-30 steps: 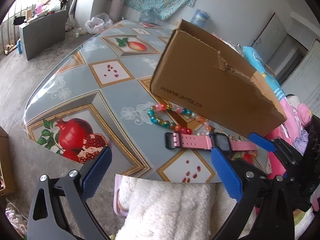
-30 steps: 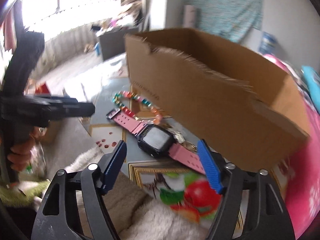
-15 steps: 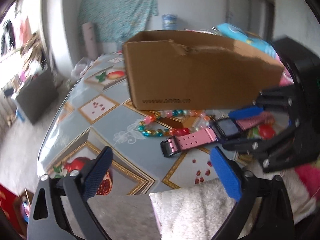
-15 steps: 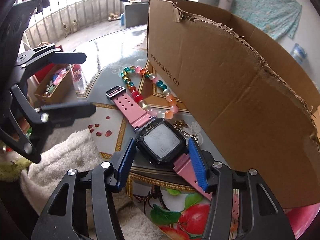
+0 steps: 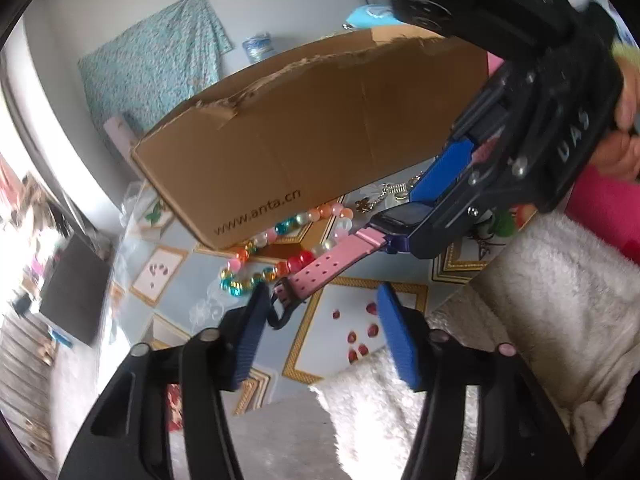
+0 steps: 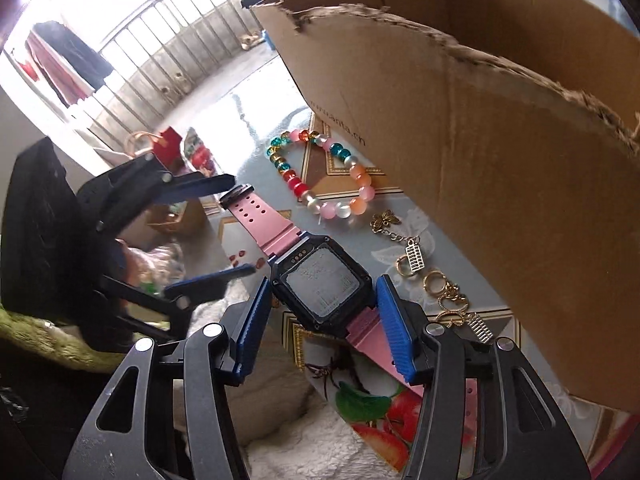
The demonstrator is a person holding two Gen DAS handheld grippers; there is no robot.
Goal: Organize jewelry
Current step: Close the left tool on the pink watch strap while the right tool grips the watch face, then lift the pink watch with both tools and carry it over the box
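A pink-strapped watch (image 6: 320,284) with a black square case lies on the fruit-patterned table (image 6: 256,120). My right gripper (image 6: 324,316) is shut on its case, one blue pad against each side. The strap's buckle end (image 5: 284,300) reaches between the jaws of my left gripper (image 5: 324,320), which are closing. It lies close to the left pad, and the other pad stands well apart from it. In the right wrist view, my left gripper (image 6: 238,226) comes in from the left at that strap end. A beaded bracelet (image 6: 320,184) and a gold charm chain (image 6: 416,264) lie beside the watch.
A tall cardboard box (image 5: 320,132) with a torn top edge stands just behind the jewelry. A white fluffy cloth (image 5: 540,300) hangs at the table's near edge. A hand (image 5: 624,128) holds the right gripper's handle.
My right gripper moved in and closed on the watch case. My left gripper rolled over, came up to the strap's buckle end and narrowed its jaws.
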